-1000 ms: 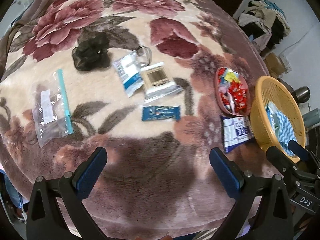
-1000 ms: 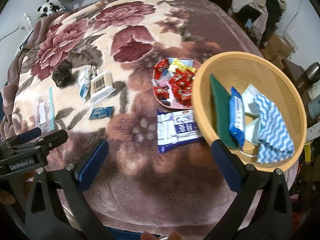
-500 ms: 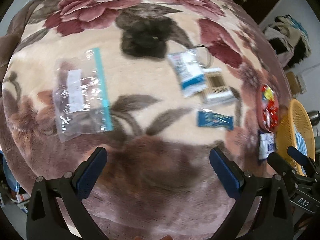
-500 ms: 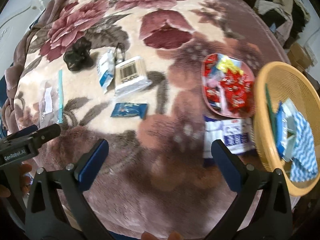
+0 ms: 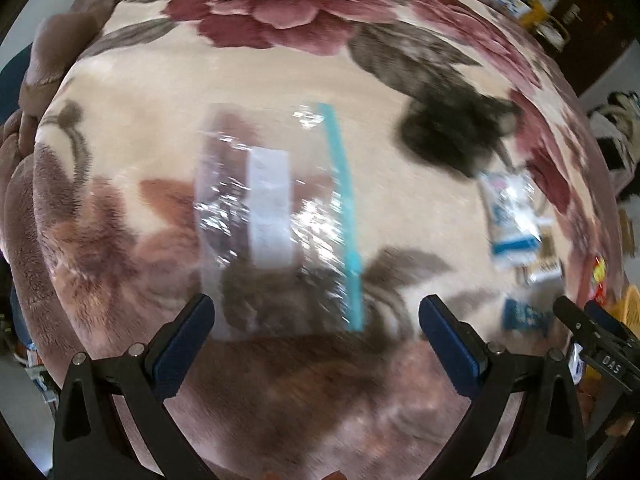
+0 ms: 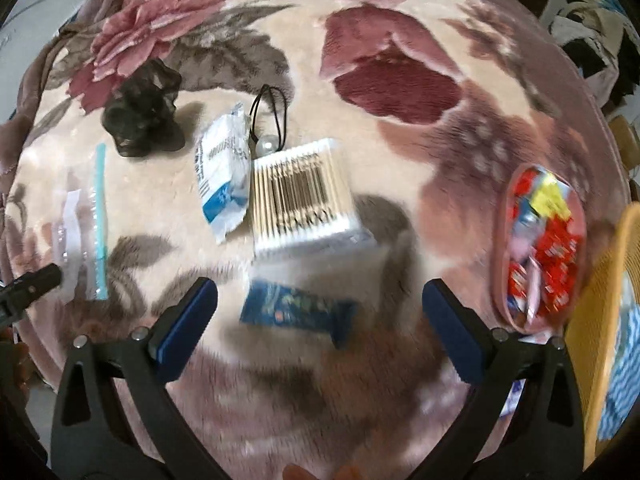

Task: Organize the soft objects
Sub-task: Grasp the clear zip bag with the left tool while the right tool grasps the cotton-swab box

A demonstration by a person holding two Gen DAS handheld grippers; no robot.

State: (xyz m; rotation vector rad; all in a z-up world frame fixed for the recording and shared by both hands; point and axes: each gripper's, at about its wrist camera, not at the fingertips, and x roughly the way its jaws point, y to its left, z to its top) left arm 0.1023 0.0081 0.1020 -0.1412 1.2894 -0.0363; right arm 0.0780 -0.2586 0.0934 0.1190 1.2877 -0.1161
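A clear zip bag (image 5: 272, 220) with a teal strip lies on the floral blanket, right in front of my left gripper (image 5: 316, 328), which is open and holds nothing. My right gripper (image 6: 320, 316) is open above a small blue packet (image 6: 296, 310). Beyond that lie a cotton swab box (image 6: 300, 196), a white and blue wipes pack (image 6: 222, 172), a black hair tie with a pearl (image 6: 268, 120) and a black scrunchie (image 6: 140, 116). The yellow basket (image 6: 592, 320) with a blue-striped cloth (image 6: 624, 368) is at the right edge.
A pink tray of red and yellow sweets (image 6: 540, 252) sits beside the basket. The blanket (image 6: 400, 60) drops off at the near edge. Clothes (image 6: 592, 12) are piled beyond the bed at far right. The other gripper's tip (image 6: 28, 284) shows at left.
Both grippers have swung left and closer to the blanket. The zip bag now fills the left view, and the blue packet sits between the right fingers. The basket has slid to the right edge.
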